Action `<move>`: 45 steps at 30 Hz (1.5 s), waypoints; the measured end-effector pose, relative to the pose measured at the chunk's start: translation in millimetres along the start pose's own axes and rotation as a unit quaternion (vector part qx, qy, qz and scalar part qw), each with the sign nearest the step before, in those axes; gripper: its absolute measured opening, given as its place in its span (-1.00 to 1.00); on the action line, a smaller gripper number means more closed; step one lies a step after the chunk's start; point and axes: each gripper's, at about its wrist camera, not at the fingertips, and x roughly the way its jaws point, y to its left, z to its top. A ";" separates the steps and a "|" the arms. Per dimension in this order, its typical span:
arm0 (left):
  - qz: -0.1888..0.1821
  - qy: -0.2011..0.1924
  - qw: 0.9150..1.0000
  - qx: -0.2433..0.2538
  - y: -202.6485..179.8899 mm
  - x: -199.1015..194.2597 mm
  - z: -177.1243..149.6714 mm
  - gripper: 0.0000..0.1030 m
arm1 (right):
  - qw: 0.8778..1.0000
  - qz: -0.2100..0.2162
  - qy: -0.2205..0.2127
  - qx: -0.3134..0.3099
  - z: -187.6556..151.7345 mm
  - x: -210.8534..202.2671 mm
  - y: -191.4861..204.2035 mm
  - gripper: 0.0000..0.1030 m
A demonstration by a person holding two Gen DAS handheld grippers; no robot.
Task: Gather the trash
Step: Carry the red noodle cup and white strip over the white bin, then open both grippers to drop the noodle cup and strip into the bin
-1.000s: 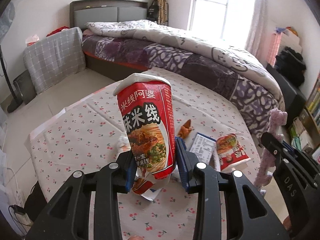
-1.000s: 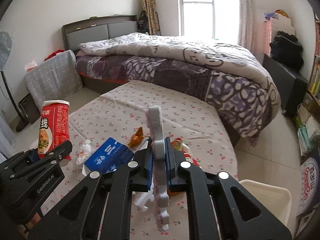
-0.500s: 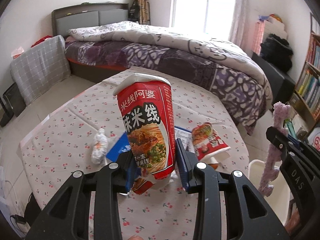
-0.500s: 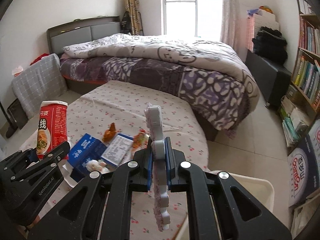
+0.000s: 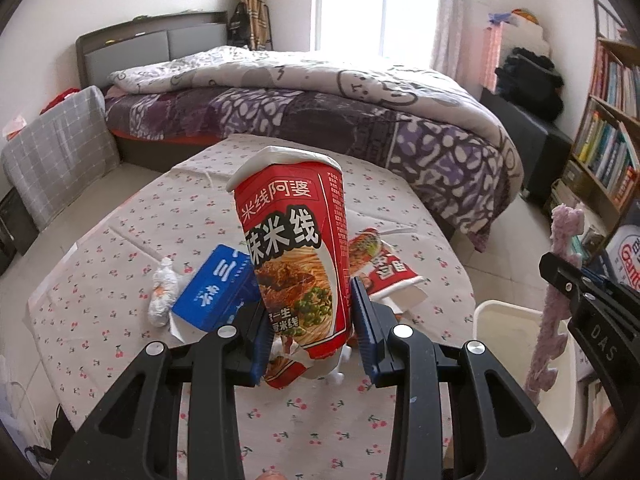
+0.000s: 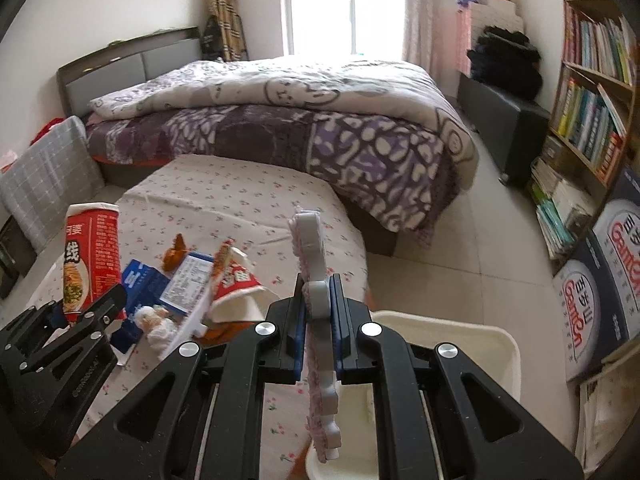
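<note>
- Trash fills both of your tools: your left tool (image 5: 312, 336) pinches a tall red paper noodle cup with a white rim (image 5: 294, 256) near its base, and your right tool (image 6: 317, 312) is pressed tight on a flat pink-and-grey foam puzzle piece (image 6: 316, 312) held edge-up.
- The white plastic bin (image 6: 472, 332) sits on the floor just beside the counter (image 5: 120, 264), below and ahead of your right tool.
- The cup is gripped low and leans, and its torn bottom looks crumpled; a quick swing could tip it out or spill dregs onto the cherry-print cloth.
- The foam piece hangs near the bin's rim; letting go too early could bounce it off the rim onto the floor.
- Your tools are close together, so crossing over the bin risks a knock.
- Still on the counter: a blue carton (image 5: 218, 296), a red snack bag (image 5: 384, 268) and a crumpled white wrapper (image 5: 162, 298).
</note>
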 end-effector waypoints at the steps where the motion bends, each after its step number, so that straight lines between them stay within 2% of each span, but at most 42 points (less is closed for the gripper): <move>1: -0.003 0.001 1.000 0.003 -3.2 0.2 -0.5 -0.30 | 1.000 -0.003 0.002 0.004 -0.9 -0.1 -2.1 -0.81; 15: -0.055 0.016 0.997 0.054 -61.6 5.4 -11.0 -0.30 | 0.994 -0.073 0.051 0.067 -15.8 5.5 -66.8 -0.81; 23: -0.091 0.034 0.992 0.078 -100.6 8.6 -19.3 -0.30 | 0.982 -0.111 0.083 0.131 -25.8 8.6 -114.8 -0.72; 24: -0.096 0.036 0.991 0.081 -105.8 9.3 -20.1 -0.30 | 0.980 -0.116 0.085 0.138 -27.7 8.2 -121.1 -0.56; 25: -0.102 0.040 0.990 0.085 -111.6 9.8 -21.4 -0.30 | 0.978 -0.122 0.086 0.145 -28.3 7.9 -126.0 -0.31; 28: -0.117 0.048 0.987 0.096 -127.1 10.9 -25.6 -0.28 | 0.972 -0.143 0.081 0.169 -32.0 3.4 -142.5 0.11; 31: -0.129 0.055 0.984 0.106 -142.0 11.5 -29.7 -0.27 | 0.965 -0.161 0.074 0.195 -34.9 -1.6 -158.2 0.43; 34: -0.142 0.063 0.981 0.114 -155.3 11.5 -33.2 -0.27 | 0.959 -0.179 0.066 0.208 -35.5 -6.8 -168.9 0.66; 37: -0.151 0.068 0.978 0.124 -168.3 10.6 -36.3 -0.26 | 0.955 -0.195 0.056 0.218 -36.1 -13.4 -179.2 0.80; 45: -0.191 0.094 0.969 0.127 -192.5 10.8 -40.2 -0.22 | 0.948 -0.192 0.057 0.247 -37.2 -20.1 -203.0 0.84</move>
